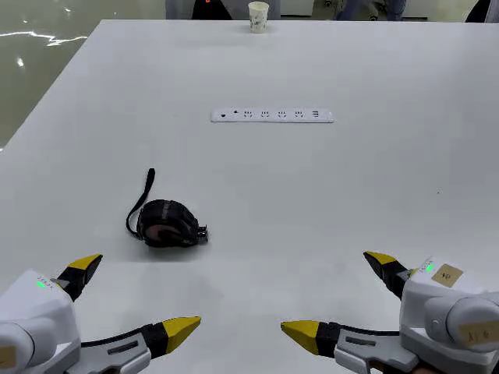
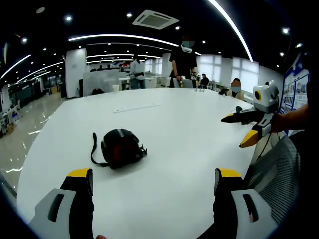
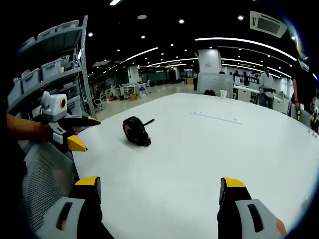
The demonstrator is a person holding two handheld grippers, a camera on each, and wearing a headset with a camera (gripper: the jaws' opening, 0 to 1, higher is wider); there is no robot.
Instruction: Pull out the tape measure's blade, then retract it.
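Head view: the black, rounded plastic tape measure point(image 1: 166, 224) lies on the white desk point(image 1: 327, 187) with no blade drawn out, nearer the left gripper point(image 1: 134, 296) than the right gripper point(image 1: 339, 294). Both grippers hover short of it, jaws spread wide and holding nothing. The pull-out looks not yet begun. Next, one gripper probably needs to pin the case while the other pinches the blade's end tab point(image 1: 203, 232).

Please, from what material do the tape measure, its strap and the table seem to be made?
The tape measure looks like matte black plastic, perhaps rubber-coated, with a reddish side face. Its strap seems woven cord or soft rubber: it lies in a limp loop. The table looks like white laminate or painted board: smooth, even, without grain.
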